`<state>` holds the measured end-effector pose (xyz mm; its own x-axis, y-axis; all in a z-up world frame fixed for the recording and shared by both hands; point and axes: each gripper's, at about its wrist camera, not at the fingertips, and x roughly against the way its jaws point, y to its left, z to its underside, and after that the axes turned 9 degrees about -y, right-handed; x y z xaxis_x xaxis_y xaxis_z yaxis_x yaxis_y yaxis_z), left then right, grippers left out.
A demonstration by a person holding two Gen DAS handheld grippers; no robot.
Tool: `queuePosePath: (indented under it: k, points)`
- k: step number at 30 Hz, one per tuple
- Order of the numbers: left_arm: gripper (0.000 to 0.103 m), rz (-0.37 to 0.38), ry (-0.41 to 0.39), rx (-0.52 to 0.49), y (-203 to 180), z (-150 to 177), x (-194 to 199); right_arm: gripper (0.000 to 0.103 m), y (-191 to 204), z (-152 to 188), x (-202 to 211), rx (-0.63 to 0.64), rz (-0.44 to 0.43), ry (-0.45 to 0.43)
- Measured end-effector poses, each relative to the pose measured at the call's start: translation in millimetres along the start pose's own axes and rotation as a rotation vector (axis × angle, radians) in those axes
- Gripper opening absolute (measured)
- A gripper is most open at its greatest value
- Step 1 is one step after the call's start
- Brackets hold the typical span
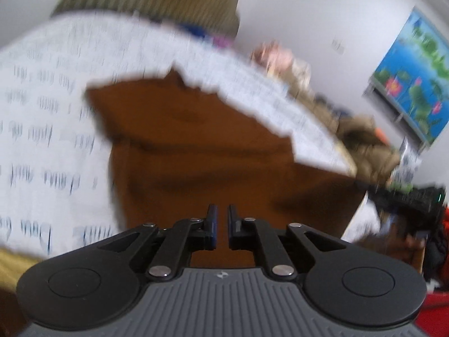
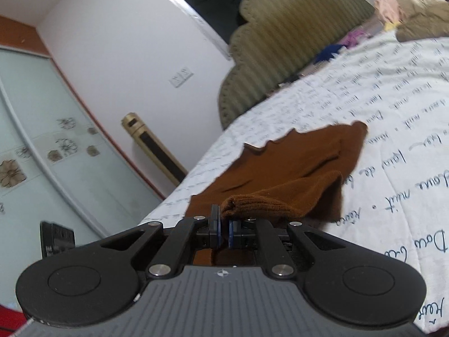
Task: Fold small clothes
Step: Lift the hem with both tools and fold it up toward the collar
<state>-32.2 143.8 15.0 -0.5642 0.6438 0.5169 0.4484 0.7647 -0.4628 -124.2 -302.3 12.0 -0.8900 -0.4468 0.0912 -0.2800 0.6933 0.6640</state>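
Note:
A small brown knitted garment (image 1: pixel 213 151) lies on a white bedsheet with blue script (image 1: pixel 50 129). In the blurred left wrist view my left gripper (image 1: pixel 221 226) hovers over its near part with a narrow gap between the jaws and nothing clearly between them. In the right wrist view my right gripper (image 2: pixel 223 231) is shut on a ribbed edge of the brown garment (image 2: pixel 291 168), lifting that edge slightly while the rest lies flat on the sheet (image 2: pixel 393 129).
An olive padded headboard (image 2: pixel 286 45) stands at the bed's far end. A heap of clothes (image 2: pixel 412 8) lies at the sheet's far corner and shows in the left wrist view (image 1: pixel 362 146). A gold cylinder (image 2: pixel 151 146) stands by the wall.

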Motion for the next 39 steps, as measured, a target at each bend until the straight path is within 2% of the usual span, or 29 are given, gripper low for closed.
queuePosePath:
  k: [2,3,4,6,8,13,15,17,18,19,20,23,26,31,34,39]
  points:
    - [0.021,-0.002,0.079,0.008,11.8,9.8,-7.0,0.011,-6.9,2.7,-5.3,-0.014,0.021,0.001]
    - [0.035,-0.019,0.105,0.005,17.4,15.6,-9.2,0.011,-10.1,3.9,-7.8,-0.026,0.023,0.004]
    - [0.057,-0.045,0.112,-0.004,22.4,21.3,-9.5,0.011,-12.1,5.2,-10.2,-0.030,0.025,0.007]
    - [0.078,-0.086,0.088,-0.011,33.3,32.7,-4.7,0.011,-11.9,7.8,-14.0,-0.019,0.034,0.015]
    - [0.080,-0.064,0.079,0.003,41.4,43.4,-0.1,0.011,-10.6,9.6,-17.0,-0.016,0.026,0.025]
    - [0.080,0.060,0.161,-0.027,35.4,65.5,-5.6,0.011,-7.7,13.3,-23.2,-0.011,0.030,0.047]
    - [0.080,0.107,0.178,0.040,36.6,70.5,-17.4,0.011,-9.2,14.0,-25.4,-0.013,0.030,0.057]
    - [0.077,0.165,0.199,0.157,42.1,74.7,-32.8,0.011,-9.9,15.7,-28.2,-0.017,0.031,0.063]
    - [0.052,0.185,0.221,0.210,45.3,76.7,-40.7,0.011,-9.6,16.0,-28.9,-0.017,0.031,0.066]
    - [0.005,0.204,0.260,0.236,46.7,77.9,-48.4,0.011,-9.4,16.5,-29.5,-0.016,0.031,0.067]
    - [0.003,0.200,0.292,0.245,46.5,77.8,-53.0,0.011,-8.6,16.6,-29.6,-0.014,0.031,0.068]
    - [0.003,0.154,0.248,0.183,34.6,70.8,-42.4,0.011,-6.5,14.3,-25.8,-0.004,0.036,0.056]
    - [0.003,0.183,0.142,0.119,11.7,50.3,-16.5,0.011,-6.1,9.3,-18.4,-0.007,0.040,0.023]
    - [0.003,0.154,-0.049,0.019,-11.5,-3.6,18.8,0.011,-3.0,0.1,-13.5,-0.006,0.020,-0.024]
    - [0.003,0.109,-0.121,-0.007,-17.2,-31.6,19.1,0.011,-1.5,-8.6,-16.4,0.002,0.016,-0.047]
    - [0.003,0.044,-0.161,-0.024,-26.1,-58.8,-4.0,0.011,-3.9,-23.3,-26.7,0.007,0.037,-0.083]
